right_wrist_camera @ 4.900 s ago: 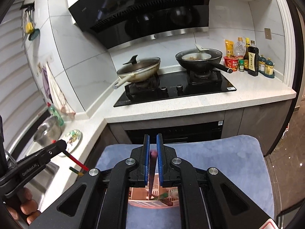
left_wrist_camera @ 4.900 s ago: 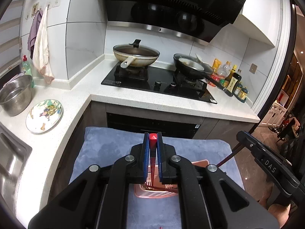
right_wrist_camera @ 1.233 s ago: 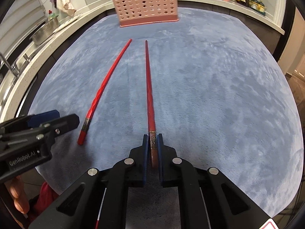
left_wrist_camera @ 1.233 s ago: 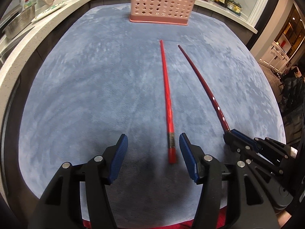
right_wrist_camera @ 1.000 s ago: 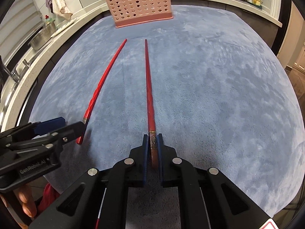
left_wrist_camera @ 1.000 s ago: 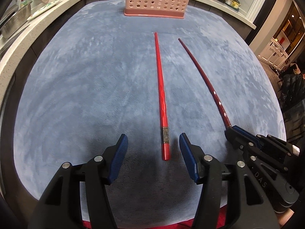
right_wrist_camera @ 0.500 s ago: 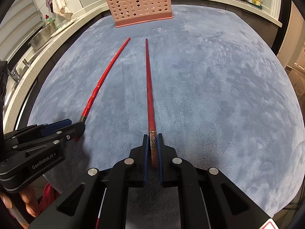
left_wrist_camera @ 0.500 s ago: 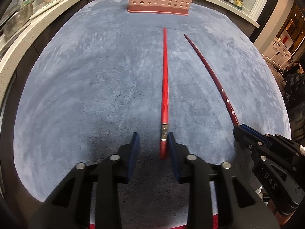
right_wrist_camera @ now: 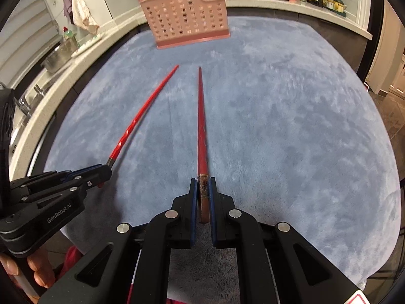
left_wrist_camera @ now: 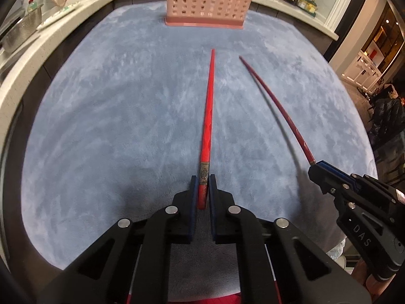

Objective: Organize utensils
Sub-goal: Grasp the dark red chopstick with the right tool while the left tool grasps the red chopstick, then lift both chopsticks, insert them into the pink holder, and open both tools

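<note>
While you look along your left gripper point(left_wrist_camera: 203, 186), its blue pads pinch the thick end of a bright red chopstick point(left_wrist_camera: 208, 116), which points straight ahead over the blue-grey mat point(left_wrist_camera: 114, 126) toward the pink perforated utensil holder point(left_wrist_camera: 208, 1) at the mat's far edge. To its right, your right gripper point(left_wrist_camera: 316, 169) holds a darker red chopstick point(left_wrist_camera: 281, 109). From your right wrist, that gripper point(right_wrist_camera: 202, 190) is pressed onto the darker chopstick point(right_wrist_camera: 201, 126) just behind its metal band, tip aimed at the holder point(right_wrist_camera: 187, 22). Your left gripper point(right_wrist_camera: 106, 171) sits at the left, gripping the bright chopstick point(right_wrist_camera: 141, 116); the two tips lie near each other, apart.
</note>
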